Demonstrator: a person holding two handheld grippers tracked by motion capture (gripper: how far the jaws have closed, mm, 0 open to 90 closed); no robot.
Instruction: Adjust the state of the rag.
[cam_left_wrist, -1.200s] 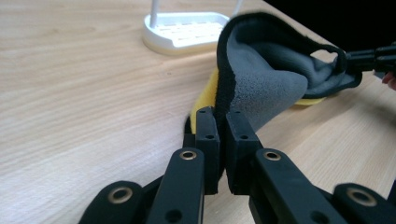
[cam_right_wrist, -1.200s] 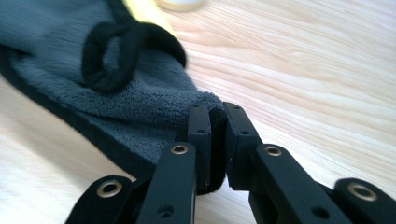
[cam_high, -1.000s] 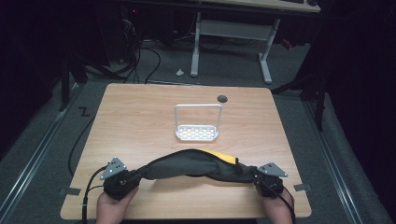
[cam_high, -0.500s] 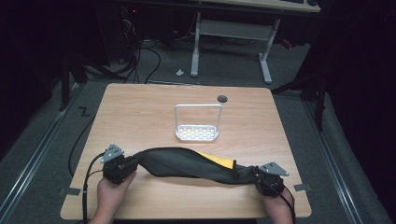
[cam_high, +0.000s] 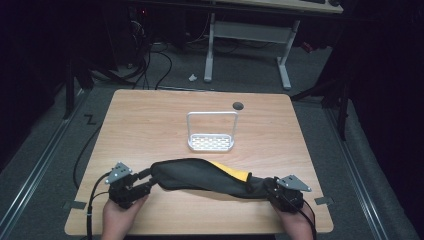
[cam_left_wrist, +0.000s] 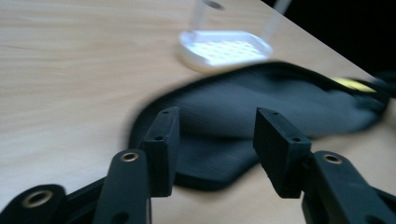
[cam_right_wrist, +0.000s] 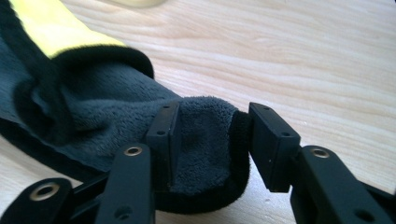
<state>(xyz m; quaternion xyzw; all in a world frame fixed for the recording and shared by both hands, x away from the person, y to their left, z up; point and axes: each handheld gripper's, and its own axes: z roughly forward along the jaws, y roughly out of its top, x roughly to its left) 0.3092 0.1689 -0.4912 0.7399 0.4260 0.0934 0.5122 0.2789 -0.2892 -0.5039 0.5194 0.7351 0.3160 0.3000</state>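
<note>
A dark grey fleece cloth (cam_high: 200, 176) with a yellow patch (cam_high: 232, 172) lies stretched across the front of the wooden table (cam_high: 150, 125). My left gripper (cam_high: 146, 177) is open at the cloth's left end. In the left gripper view the cloth (cam_left_wrist: 243, 116) lies just beyond and between the spread jaws. My right gripper (cam_high: 272, 189) is at the cloth's right end. Its jaws are apart, and the bunched end (cam_right_wrist: 205, 140) fills the gap between them and touches both pads without looking squeezed.
A white perforated tray with a tall wire handle (cam_high: 211, 142) stands at the table's middle, just behind the cloth. A dark round hole (cam_high: 238, 106) sits near the far edge. Table legs and cables lie on the floor beyond.
The cloth, held up in an arch between both grippers a second ago, has come down onto the table. My left gripper has let go of its end.
</note>
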